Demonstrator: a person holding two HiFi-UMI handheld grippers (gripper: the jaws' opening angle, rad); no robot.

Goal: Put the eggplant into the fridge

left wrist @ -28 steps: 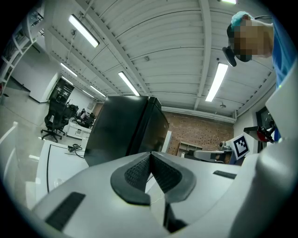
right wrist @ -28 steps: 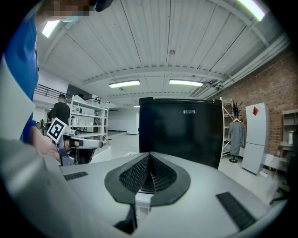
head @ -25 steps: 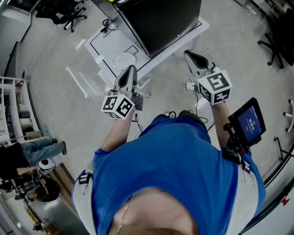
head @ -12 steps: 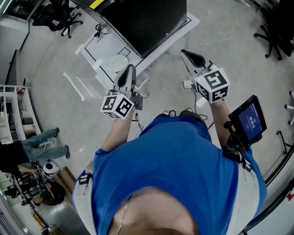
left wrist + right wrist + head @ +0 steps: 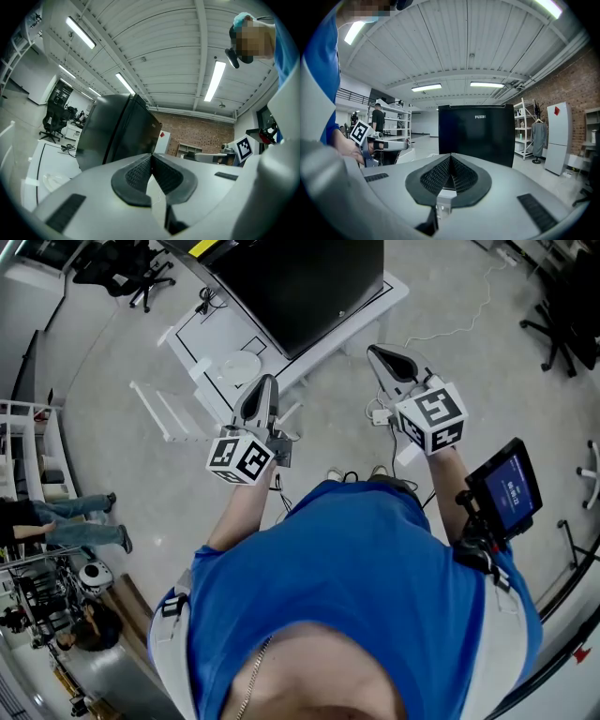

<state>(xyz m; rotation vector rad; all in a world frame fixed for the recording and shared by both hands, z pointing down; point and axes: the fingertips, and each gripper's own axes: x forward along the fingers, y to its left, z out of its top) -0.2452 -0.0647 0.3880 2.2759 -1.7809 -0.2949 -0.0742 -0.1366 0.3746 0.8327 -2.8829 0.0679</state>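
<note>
No eggplant shows in any view. The black fridge (image 5: 291,287) stands with its door closed on a white floor mat (image 5: 220,329) ahead of me; it also fills the middle of the left gripper view (image 5: 119,131) and the right gripper view (image 5: 476,133). My left gripper (image 5: 266,381) (image 5: 151,155) is held level and points at the fridge, shut with nothing between its pads. My right gripper (image 5: 375,350) (image 5: 450,157) is beside it, also shut and empty. Both are well short of the fridge.
A white round disc (image 5: 234,368) lies on the mat, and a clear rack (image 5: 169,409) stands left of it. Office chairs (image 5: 131,268) (image 5: 567,315) flank the area. A small screen (image 5: 511,488) is strapped to my right arm. White shelving (image 5: 28,465) and a bystander's legs (image 5: 75,521) are at left.
Both grippers have edged slightly forward toward the fridge, still shut. The bystander at the left has walked a step.
</note>
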